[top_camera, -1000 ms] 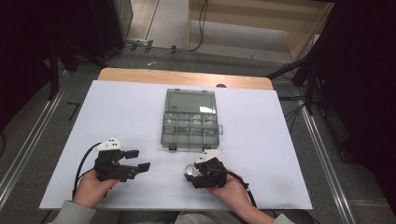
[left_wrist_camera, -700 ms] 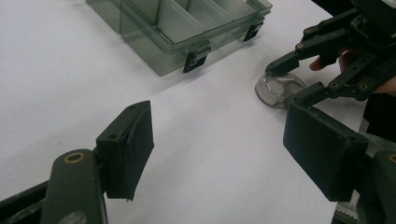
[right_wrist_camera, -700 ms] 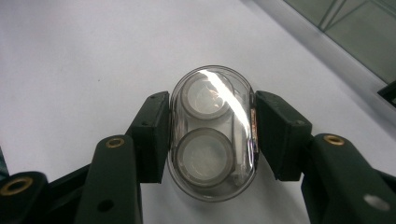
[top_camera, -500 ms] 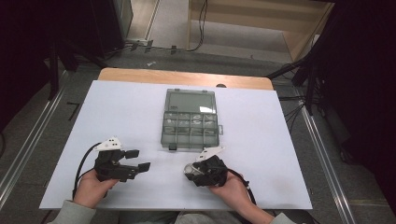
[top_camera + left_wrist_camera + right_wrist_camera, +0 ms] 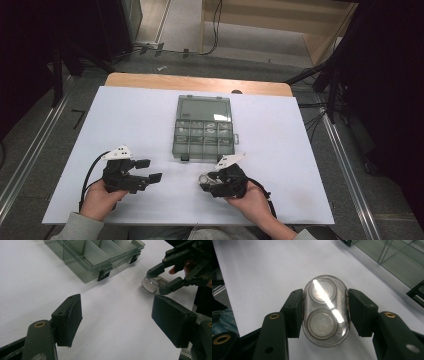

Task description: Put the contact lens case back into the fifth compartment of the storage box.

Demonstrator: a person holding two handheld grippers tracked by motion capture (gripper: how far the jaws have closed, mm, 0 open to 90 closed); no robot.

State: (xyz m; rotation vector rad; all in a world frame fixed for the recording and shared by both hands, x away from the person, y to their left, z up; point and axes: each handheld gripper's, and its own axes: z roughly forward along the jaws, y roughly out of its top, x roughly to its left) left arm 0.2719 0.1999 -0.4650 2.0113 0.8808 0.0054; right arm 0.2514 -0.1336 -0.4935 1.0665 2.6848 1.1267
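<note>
A clear oval plastic case (image 5: 325, 311) holding two round silver discs lies on the white table. My right gripper (image 5: 325, 302) is shut on it, and the pads (image 5: 293, 310) press its two long sides. Its jaws have just been closing with the case between them. In the high view the right gripper (image 5: 207, 181) sits at the front right of centre with the case (image 5: 203, 178) at its tips. My left gripper (image 5: 150, 170) rests at the front left, open with nothing between its fingers. In the left gripper view its jaws (image 5: 117, 315) stand wide apart, facing the right gripper (image 5: 163, 281) and the case (image 5: 153, 284).
A grey see-through organiser box (image 5: 180, 150) lies open at the table's middle, its lid (image 5: 204, 109) folded back and several compartments showing. Its near wall (image 5: 80, 267) has black latches (image 5: 104, 272). The box's edge (image 5: 397, 260) lies right of my right gripper. The table's front edge is near both hands.
</note>
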